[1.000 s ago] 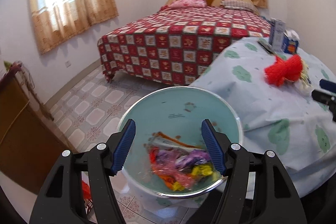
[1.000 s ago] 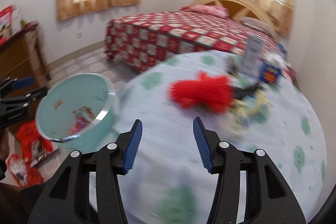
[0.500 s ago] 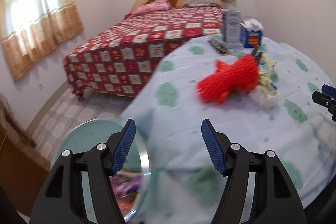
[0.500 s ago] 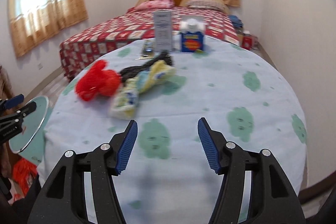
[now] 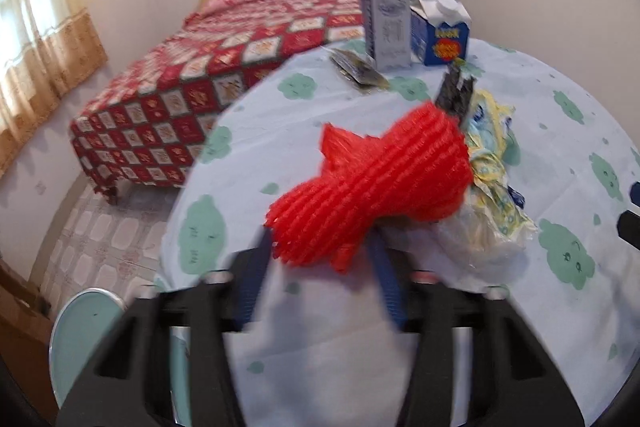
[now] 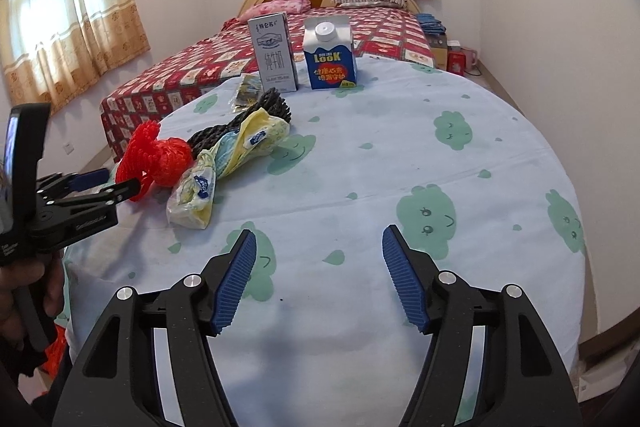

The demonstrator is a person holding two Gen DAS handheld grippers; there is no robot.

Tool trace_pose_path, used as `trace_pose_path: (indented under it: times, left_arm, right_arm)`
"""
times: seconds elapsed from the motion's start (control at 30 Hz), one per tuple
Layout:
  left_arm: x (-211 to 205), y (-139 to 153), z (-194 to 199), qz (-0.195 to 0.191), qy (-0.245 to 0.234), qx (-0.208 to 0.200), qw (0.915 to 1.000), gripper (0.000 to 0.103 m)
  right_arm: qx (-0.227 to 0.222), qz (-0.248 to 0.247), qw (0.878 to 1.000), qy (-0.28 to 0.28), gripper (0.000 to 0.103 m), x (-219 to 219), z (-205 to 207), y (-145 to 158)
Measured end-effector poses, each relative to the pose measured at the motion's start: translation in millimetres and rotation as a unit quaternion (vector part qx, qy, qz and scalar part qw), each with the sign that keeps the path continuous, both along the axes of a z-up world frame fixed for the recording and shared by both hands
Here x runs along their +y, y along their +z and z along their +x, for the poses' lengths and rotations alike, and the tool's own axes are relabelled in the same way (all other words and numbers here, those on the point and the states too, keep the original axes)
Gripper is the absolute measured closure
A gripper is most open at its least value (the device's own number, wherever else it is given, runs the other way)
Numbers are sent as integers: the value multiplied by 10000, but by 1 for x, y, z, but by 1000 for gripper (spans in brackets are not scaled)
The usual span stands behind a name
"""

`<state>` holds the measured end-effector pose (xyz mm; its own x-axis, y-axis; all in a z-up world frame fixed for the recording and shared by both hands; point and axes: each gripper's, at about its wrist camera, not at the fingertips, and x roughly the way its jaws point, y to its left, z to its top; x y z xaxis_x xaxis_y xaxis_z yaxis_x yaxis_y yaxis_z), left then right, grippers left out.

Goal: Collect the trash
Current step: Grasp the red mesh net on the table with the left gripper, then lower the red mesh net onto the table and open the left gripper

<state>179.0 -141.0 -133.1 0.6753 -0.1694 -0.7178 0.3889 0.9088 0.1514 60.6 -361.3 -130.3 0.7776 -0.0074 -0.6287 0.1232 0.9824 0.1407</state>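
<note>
A red foam net [image 5: 372, 183] lies near the left edge of the round table [image 6: 400, 155]; it also shows in the right wrist view [image 6: 158, 157]. My left gripper [image 5: 320, 259] is open, its fingertips on either side of the net's near end. Beside the net lie a yellow-white plastic bag [image 6: 228, 163] and a black foam net [image 6: 240, 121]. A grey milk carton [image 6: 273, 55] and a blue carton [image 6: 330, 55] stand at the far side. My right gripper [image 6: 318, 267] is open and empty over the table's near part.
A flat dark wrapper [image 5: 358, 71] lies by the grey carton. A teal bin [image 5: 80, 339] stands on the floor left of the table. A bed [image 6: 320, 39] with a red checked cover is beyond the table. Red bags [image 6: 56, 351] lie on the floor.
My left gripper swung from over the bin to the table and came up to the red net. My right gripper turned right and now faces the table's middle.
</note>
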Motion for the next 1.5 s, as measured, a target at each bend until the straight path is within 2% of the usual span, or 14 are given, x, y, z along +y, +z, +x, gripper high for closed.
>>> trace_pose_path:
  times: [0.07, 0.17, 0.43, 0.63, 0.73, 0.87, 1.03, 1.13, 1.17, 1.2, 1.23, 1.3, 1.37, 1.5]
  left_arm:
    - [1, -3, 0, -61, -63, 145, 9999, 93]
    - [7, 2, -7, -133, -56, 100, 9998, 98]
    - [34, 28, -34, -240, -56, -100, 9996, 99]
    - [33, 33, -60, -167, -412, -99, 9990, 99]
    - [32, 41, -66, -119, -450, -356, 9983, 99]
    - [27, 24, -61, 37, -526, -168, 9985, 99]
    - [35, 9, -57, -50, -310, -20, 9995, 87]
    - [36, 5, -53, -123, -236, 31, 9996, 74]
    - [35, 5, -51, -150, -207, 22, 9997, 64]
    - [35, 5, -50, -171, -177, 10, 9997, 60]
    - [34, 4, -49, -192, -191, 20, 9996, 61]
    - [31, 2, -48, -167, -292, 96, 9994, 90]
    - [30, 2, -48, -223, -376, 190, 9989, 98]
    - [34, 9, -53, -274, -403, 184, 9986, 99]
  right_arm:
    - [6, 15, 10000, 31, 36, 3, 1, -1]
    - [21, 52, 10000, 71, 36, 7, 1, -3]
    - [-15, 14, 9999, 161, 36, 20, -2, -1]
    - [-40, -53, 9998, 196, 36, 28, -2, 3]
    - [-59, -18, 9997, 241, 36, 32, 0, 5]
    - [-86, -54, 9992, 387, 36, 43, 4, 9]
    - [-78, -53, 9990, 441, 36, 48, 5, 7]
    - [-28, -9, 9991, 424, 36, 47, 6, 3]
    - [-28, -6, 9991, 422, 36, 48, 5, 4]
    - [-30, 5, 9991, 429, 36, 48, 5, 3]
    - [-33, 6, 9990, 441, 35, 49, 5, 3]
    - [-37, -8, 9990, 454, 34, 51, 4, 2]
    - [-30, 2, 9989, 471, 34, 52, 3, 2]
    - [-11, 28, 9990, 453, 34, 51, 2, -1]
